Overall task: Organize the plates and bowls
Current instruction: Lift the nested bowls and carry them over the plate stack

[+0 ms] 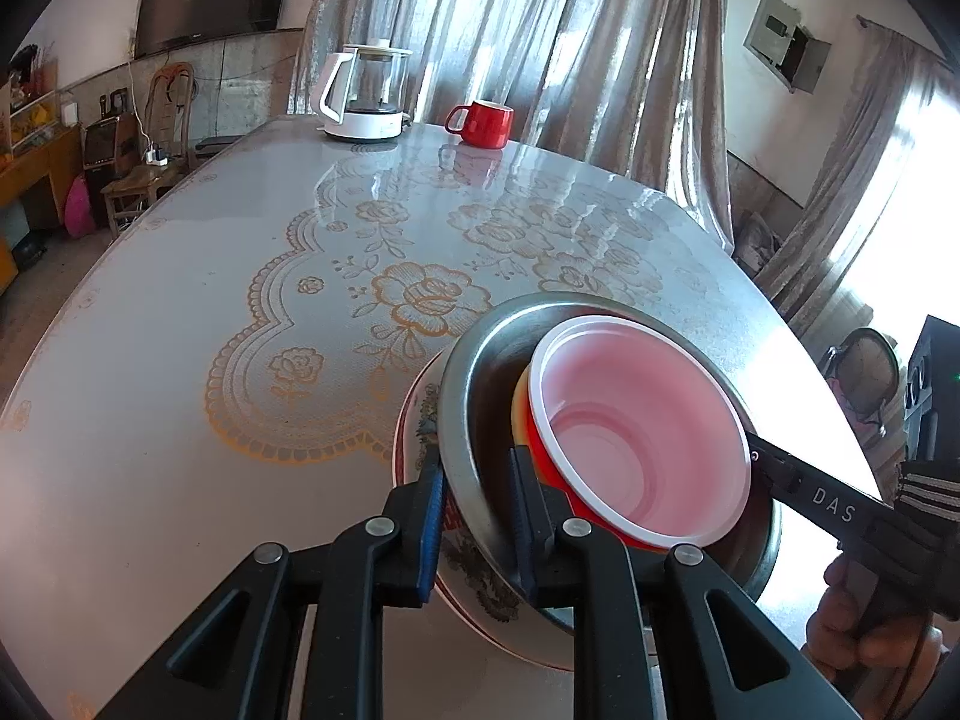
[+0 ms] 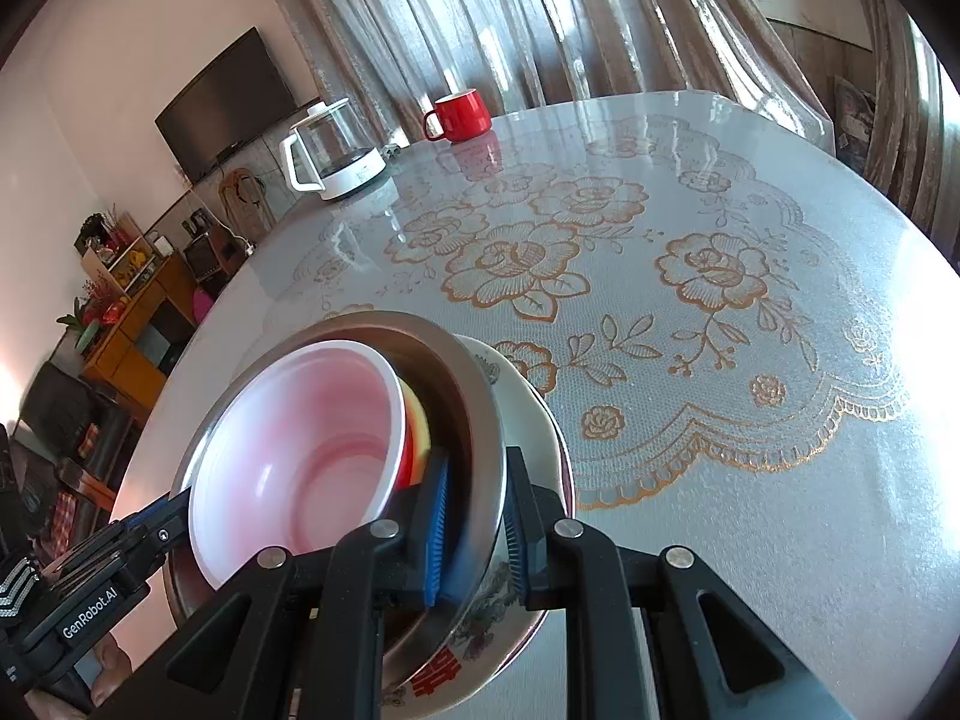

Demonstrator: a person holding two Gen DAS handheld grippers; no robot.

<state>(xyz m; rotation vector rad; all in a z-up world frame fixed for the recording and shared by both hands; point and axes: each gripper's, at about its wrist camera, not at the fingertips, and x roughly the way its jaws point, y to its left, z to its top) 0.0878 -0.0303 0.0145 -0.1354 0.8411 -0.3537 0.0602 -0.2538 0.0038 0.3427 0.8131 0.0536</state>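
With the left gripper (image 1: pixel 477 525) and right gripper (image 2: pixel 477 531) each clamped on the steel bowl's (image 1: pixel 480 360) rim, atop the plate (image 1: pixel 414 420) on the table (image 1: pixel 150 360), the stack appears assembled; next, release evenly.

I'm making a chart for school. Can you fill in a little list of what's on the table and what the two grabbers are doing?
stack: pink-lined red bowl inside metal bowl, on flowered plate
left gripper: shut on metal bowl's rim
right gripper: shut on the rim's other side
far end: glass kettle, red mug
table: lace-patterned cover
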